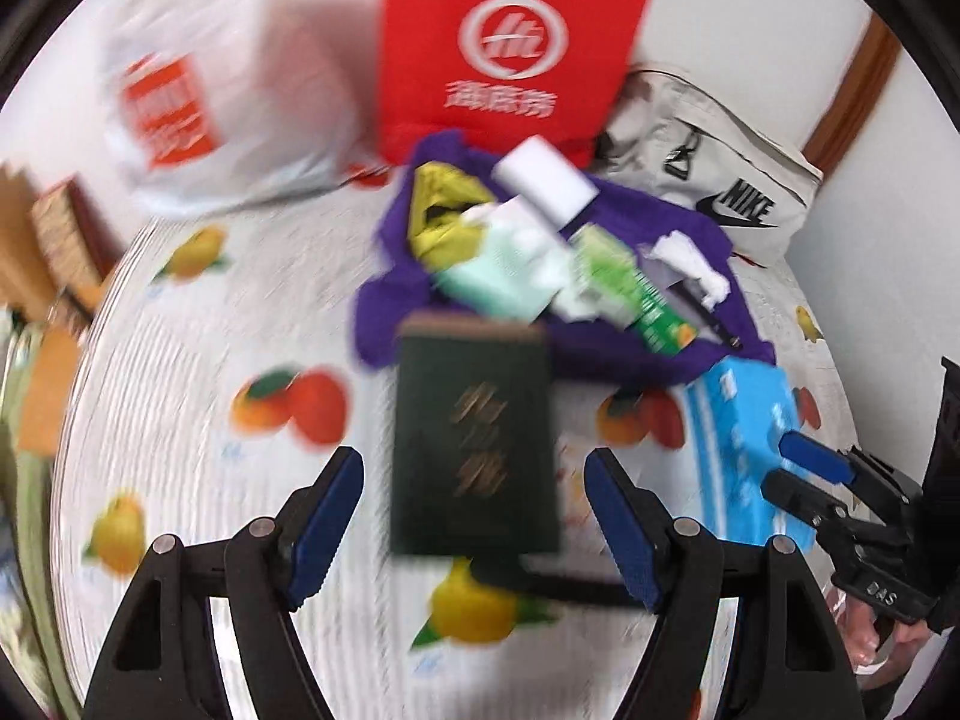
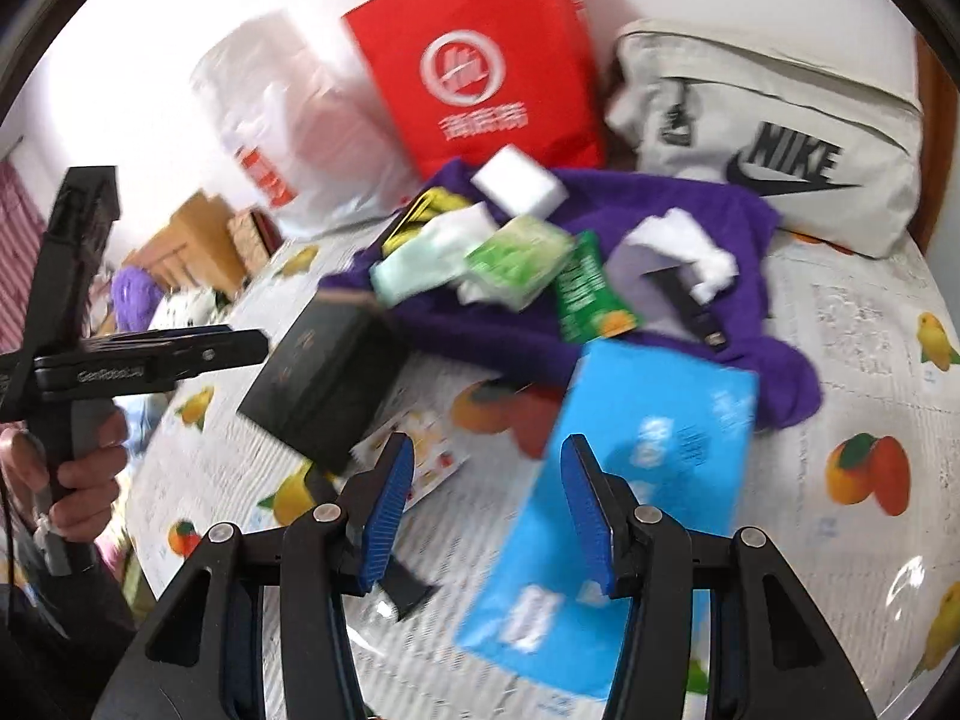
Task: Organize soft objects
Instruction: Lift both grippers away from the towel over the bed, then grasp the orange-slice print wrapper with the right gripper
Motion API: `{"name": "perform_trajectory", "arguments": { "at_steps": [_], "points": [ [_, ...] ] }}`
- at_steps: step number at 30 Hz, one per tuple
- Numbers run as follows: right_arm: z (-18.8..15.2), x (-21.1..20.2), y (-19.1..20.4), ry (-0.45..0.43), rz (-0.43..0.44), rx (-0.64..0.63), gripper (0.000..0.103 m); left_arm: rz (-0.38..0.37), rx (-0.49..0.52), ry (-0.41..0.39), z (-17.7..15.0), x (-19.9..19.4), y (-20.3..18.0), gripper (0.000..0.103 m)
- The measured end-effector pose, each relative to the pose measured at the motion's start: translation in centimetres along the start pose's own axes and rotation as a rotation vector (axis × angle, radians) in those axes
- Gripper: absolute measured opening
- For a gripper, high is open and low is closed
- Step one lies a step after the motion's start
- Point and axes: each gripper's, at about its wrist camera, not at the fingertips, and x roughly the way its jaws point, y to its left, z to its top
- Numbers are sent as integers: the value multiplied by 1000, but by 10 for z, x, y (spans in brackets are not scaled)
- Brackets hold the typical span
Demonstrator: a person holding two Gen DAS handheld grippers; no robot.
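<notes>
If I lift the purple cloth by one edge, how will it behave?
Probably floppy: the purple cloth lies crumpled in folds. It would likely sag and spill its load, since the white block, green packets and tissue rest loosely on it.

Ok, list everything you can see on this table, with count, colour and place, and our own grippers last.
red bag: one, red, upright at back
plastic bag: one, white and orange, back left
Nike bag: one, cream, back right
cloth: one, purple, centre, under clutter
sponge: one, white, atop pile
tissue packs: several, green, on cloth
booklet: one, dark green, front of pile
blue pack: one, blue, front right
tablecloth: one, white, fruit print
left gripper: open
right gripper: open
</notes>
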Motion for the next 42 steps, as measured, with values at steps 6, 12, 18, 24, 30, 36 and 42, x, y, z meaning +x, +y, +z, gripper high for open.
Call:
{"name": "perform_trajectory", "arguments": {
  "at_steps": [6,12,18,24,30,36,42],
  "points": [
    [-13,25,45,75,-17,-163,60,-16,-81,12,-44,-6,41,75],
    [-16,65,67,170,-83,-262,61,-22,-139,25,-61,3,70,75],
    [-12,91,65,217,-112,-288,61,-54,-145,38,-66,15,81,75],
    [-14,112,73,251,-139,-373,68,-101,-148,46,-65,23,85,75],
    [-8,123,67,243,-108,-323,75,-125,-159,55,-64,27,89,75],
    [-14,116,71,206,-104,-352,54,-134,-182,67,-68,28,95,75],
    [-19,106,65,195,-99,-315,35,-140,-182,57,-73,18,92,75]
  ]
}}
